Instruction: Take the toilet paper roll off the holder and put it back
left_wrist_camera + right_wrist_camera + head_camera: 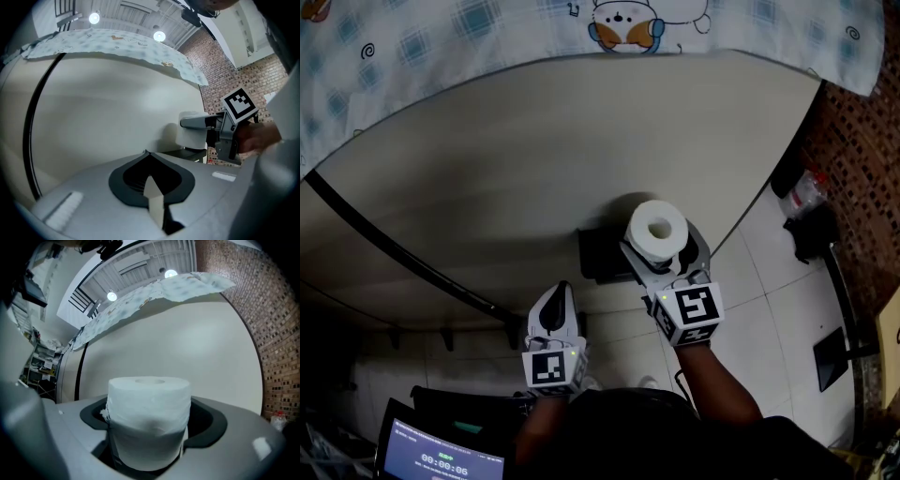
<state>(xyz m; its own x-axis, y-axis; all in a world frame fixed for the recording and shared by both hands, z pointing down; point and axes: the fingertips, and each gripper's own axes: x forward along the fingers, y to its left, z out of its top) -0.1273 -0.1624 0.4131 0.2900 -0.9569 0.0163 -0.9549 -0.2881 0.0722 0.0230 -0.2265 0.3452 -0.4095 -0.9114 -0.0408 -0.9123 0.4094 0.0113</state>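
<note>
Roll up and gripped!
The right gripper (151,441) clamps the toilet paper roll (149,404) on both sides, upright between its grey jaws. Behind it are a cream wall (187,343), a patterned cloth (178,287) draped along its top, and a brick wall (276,333) at right.

The toilet paper roll (656,228) is white and thick, upright, with its core hole facing up and a ragged sheet end on one side. The jaws of the right gripper (661,248) clamp its sides. It is directly over the holder (600,255), a dark, flat bracket fixed toward the right edge of the pale wall; whether its base touches the holder cannot be told
</note>
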